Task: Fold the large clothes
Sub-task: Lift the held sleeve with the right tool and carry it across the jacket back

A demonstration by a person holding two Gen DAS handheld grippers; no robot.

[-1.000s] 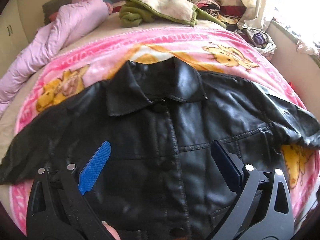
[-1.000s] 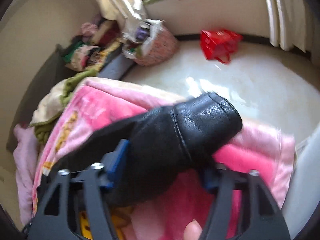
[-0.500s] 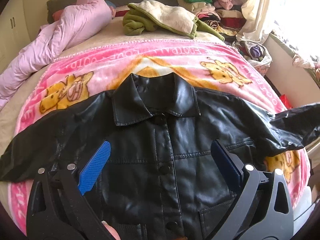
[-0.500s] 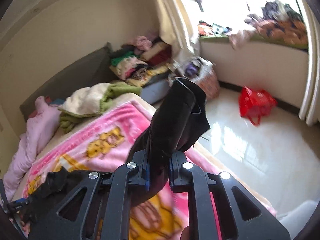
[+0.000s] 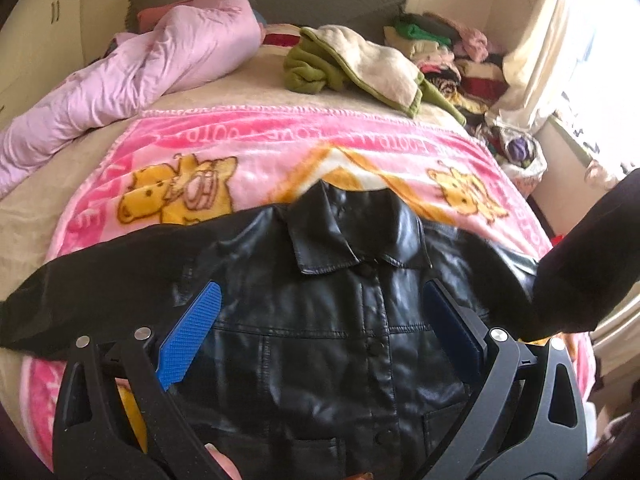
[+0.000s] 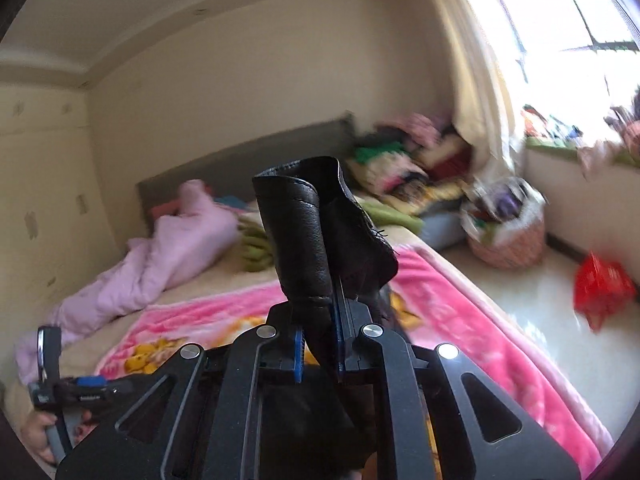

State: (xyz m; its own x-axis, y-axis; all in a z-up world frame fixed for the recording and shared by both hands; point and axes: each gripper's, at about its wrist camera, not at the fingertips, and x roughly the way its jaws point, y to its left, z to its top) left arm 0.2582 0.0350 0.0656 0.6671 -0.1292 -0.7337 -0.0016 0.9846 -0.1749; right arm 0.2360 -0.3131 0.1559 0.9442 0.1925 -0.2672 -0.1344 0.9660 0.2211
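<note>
Black leather jacket [image 5: 320,320] lay face-up, buttoned, on the pink cartoon blanket [image 5: 280,152] spread over the bed — a flat base for folding. Right gripper [image 6: 318,344] was clamped on the cuff of the right sleeve [image 6: 304,232], lifted clear of the blanket, likely to swing it across the chest. Left gripper [image 5: 320,328] hung over the jacket front, fingers spread wide, holding nothing — probably ready to pin the body.

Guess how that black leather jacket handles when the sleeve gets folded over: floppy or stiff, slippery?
Probably semi-stiff: the cuff stands upright above the shut right gripper rather than drooping. Its glossy surface on the black leather jacket suggests it may slide. It likely drapes heavily, lying flat on the pink blanket.
</note>
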